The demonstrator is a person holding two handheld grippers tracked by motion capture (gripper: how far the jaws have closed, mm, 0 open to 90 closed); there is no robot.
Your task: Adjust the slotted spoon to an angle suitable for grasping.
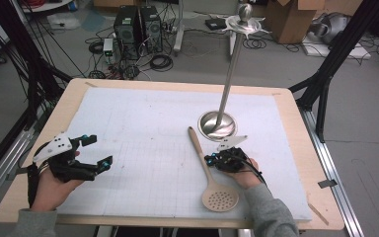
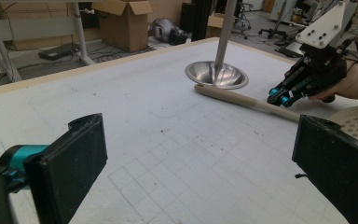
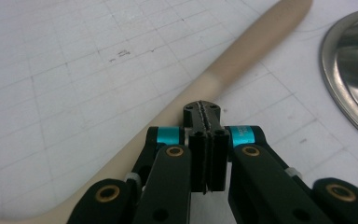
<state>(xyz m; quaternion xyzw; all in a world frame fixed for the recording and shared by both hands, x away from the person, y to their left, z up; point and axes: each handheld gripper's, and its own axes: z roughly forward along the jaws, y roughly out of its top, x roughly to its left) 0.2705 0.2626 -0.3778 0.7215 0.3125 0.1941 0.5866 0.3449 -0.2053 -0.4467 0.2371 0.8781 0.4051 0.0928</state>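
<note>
A beige slotted spoon point(image 1: 220, 198) lies on the white gridded mat point(image 1: 143, 123), its handle pointing toward a metal stand's round base point(image 1: 217, 123). My right gripper point(image 1: 208, 159) rests at the middle of the handle, on its right side. In the right gripper view its jaws point(image 3: 204, 112) are pressed together with nothing between them, tips just over the spoon handle point(image 3: 242, 60). My left gripper point(image 1: 100, 150) is held at the mat's left side, jaws wide apart and empty point(image 2: 198, 140). From the left gripper view the spoon point(image 2: 242, 100) and the right gripper point(image 2: 279, 95) show farther off.
The stand's tall pole rises to a star-shaped top point(image 1: 245, 22); its base point(image 3: 354, 65) is close to the right gripper's tips. The wooden table edge point(image 1: 306, 128) frames the mat. Computers, cables and boxes lie on the floor beyond.
</note>
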